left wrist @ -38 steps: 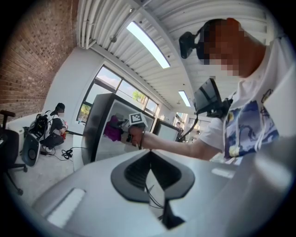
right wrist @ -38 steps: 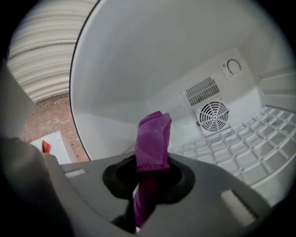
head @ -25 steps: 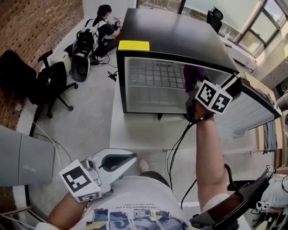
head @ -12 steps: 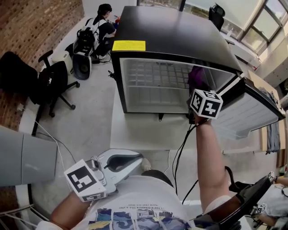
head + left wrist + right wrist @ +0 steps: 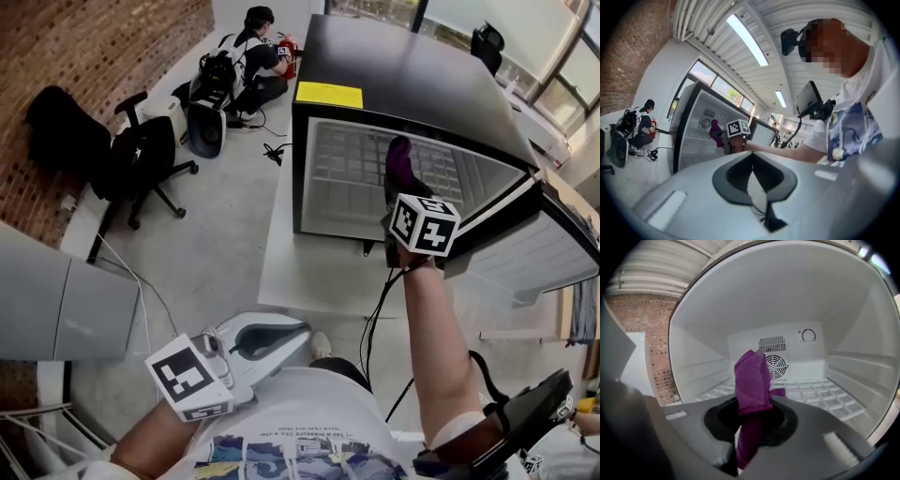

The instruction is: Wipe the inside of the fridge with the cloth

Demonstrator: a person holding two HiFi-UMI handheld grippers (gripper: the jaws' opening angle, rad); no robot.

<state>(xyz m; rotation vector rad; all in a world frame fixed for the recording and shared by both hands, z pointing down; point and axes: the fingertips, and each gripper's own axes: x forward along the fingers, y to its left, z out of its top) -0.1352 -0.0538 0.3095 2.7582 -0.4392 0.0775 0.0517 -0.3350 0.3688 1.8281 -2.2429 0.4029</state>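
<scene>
A black mini fridge (image 5: pixel 427 80) stands with its door (image 5: pixel 544 248) swung open to the right and its white inside (image 5: pixel 787 324) showing. My right gripper (image 5: pixel 398 183) is at the fridge mouth, shut on a purple cloth (image 5: pixel 752 385) that sticks up past the jaws. In the head view the purple cloth (image 5: pixel 400 161) reaches just inside the opening. The wire shelf (image 5: pixel 825 392) and the rear fan grille (image 5: pixel 774 364) lie behind it. My left gripper (image 5: pixel 281 339) hangs low by my body, far from the fridge, with its jaws closed on nothing.
The fridge rests on a low white platform (image 5: pixel 300 262). An office chair (image 5: pixel 145 155) stands at the left by a brick wall (image 5: pixel 103 56). A person (image 5: pixel 253 47) crouches on the floor beyond the fridge with bags. A grey cabinet (image 5: pixel 66 309) is at my left.
The right gripper with the purple cloth has pushed forward into the fridge opening. My head view has swung left, so the fridge sits further right. The left gripper stays low.
</scene>
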